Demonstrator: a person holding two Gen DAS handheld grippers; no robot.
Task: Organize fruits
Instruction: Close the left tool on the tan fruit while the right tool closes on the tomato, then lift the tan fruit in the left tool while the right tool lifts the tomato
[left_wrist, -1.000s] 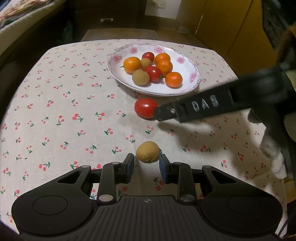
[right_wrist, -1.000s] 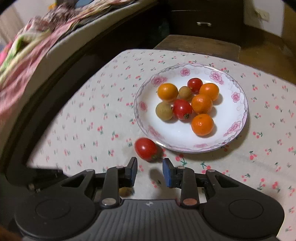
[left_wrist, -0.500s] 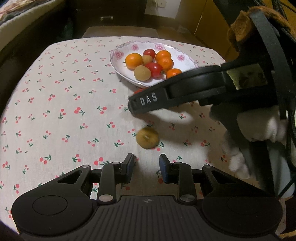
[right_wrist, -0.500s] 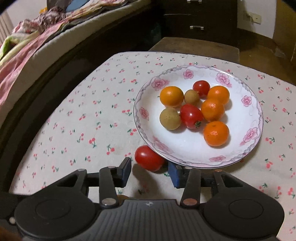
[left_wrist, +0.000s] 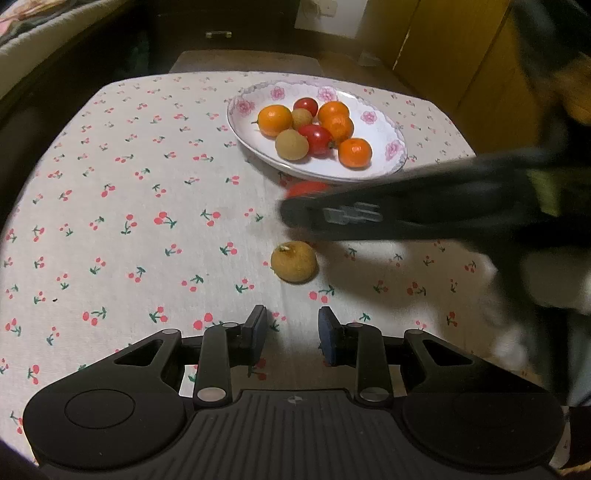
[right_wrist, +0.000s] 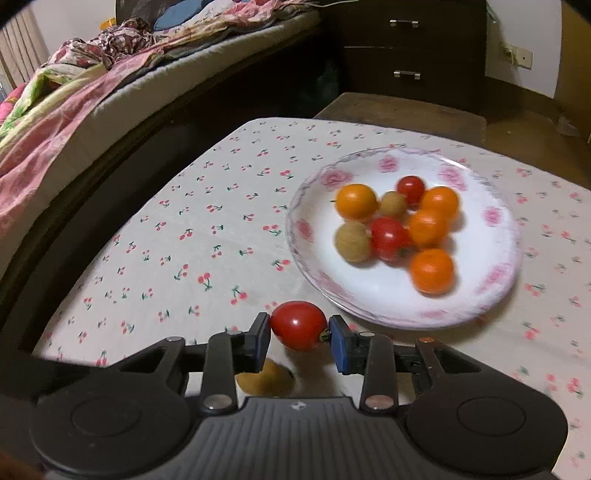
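1. Eight fruits are sitting on the flowered plate (right_wrist: 495, 280): four oranges, two tomatoes and two tan longans, all bunched near its middle.
2. I am seeing my right gripper (right_wrist: 300, 334) clamping the loose red tomato (right_wrist: 298, 325) between its blue pads; its jaws have just been closing, and the tomato is pressing against both pads, just beside the plate's near rim.
3. In the left wrist view that tomato (left_wrist: 306, 189) is showing only partly, behind the right gripper's blurred black finger crossing from the right.
4. A tan longan (left_wrist: 294, 261) is lying on the cherry-print surface (left_wrist: 129, 221), apart from the plate and just ahead of my left gripper (left_wrist: 291, 332).
5. My left gripper is hovering with its jaws standing narrowly apart and nothing between them; the longan is lying clear of its pads.
6. A bed with pink bedding (right_wrist: 74, 92) is running along the far left, and a dark drawer unit (right_wrist: 406, 51) is standing beyond the surface.
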